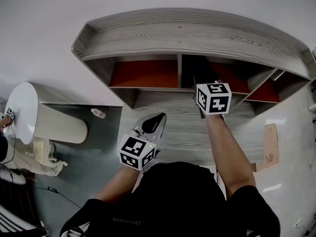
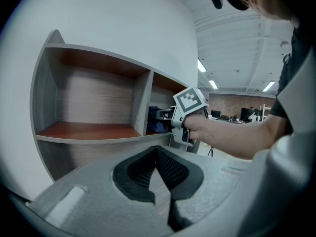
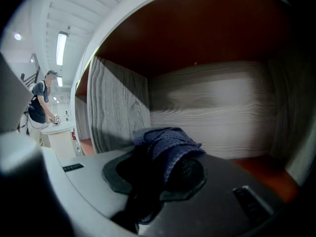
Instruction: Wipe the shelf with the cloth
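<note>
The grey wooden shelf (image 1: 197, 33) has orange-red boards inside its compartments. My right gripper (image 1: 201, 80) reaches into the middle compartment, shut on a dark blue cloth (image 3: 170, 141) bunched between its jaws. In the right gripper view the cloth is held just above the orange board (image 3: 266, 167), in front of the grey back wall (image 3: 222, 107). In the left gripper view, the cloth (image 2: 157, 122) and right gripper (image 2: 165, 115) sit just right of the divider (image 2: 143, 102). My left gripper (image 1: 153, 124) hangs below the shelf's left compartment (image 2: 89, 131), jaws shut on nothing.
A white cylindrical bin (image 1: 44, 120) lies at the left with a pale bag (image 1: 42, 157) beside it. A small bottle (image 1: 98, 113) is on the grey floor. A cardboard piece (image 1: 270, 147) lies at the right. A person (image 3: 40, 100) stands far off.
</note>
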{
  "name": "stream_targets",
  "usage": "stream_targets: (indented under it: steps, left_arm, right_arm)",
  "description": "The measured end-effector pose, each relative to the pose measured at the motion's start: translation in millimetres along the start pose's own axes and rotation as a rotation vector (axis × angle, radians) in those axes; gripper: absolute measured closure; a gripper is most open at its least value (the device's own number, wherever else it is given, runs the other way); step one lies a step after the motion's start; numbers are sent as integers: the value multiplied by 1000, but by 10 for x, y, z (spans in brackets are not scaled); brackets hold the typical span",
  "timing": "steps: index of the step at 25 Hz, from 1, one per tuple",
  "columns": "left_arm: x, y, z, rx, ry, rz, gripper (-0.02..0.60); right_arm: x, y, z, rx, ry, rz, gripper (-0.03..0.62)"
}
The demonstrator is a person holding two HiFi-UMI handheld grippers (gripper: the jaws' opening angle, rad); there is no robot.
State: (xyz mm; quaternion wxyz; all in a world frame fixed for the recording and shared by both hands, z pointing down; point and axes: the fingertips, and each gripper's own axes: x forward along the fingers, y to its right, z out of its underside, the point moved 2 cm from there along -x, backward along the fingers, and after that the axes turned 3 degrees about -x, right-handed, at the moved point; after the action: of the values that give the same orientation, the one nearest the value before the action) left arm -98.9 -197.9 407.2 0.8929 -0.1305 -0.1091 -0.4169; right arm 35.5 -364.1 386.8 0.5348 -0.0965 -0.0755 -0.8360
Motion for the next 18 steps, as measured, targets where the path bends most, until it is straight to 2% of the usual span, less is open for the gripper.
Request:
stream_targets:
  steps: [18]
  left_arm:
    - [214,254,-31,17,-4,47,574]
  right_arm:
    - [-363,706,88,37,4,124,497]
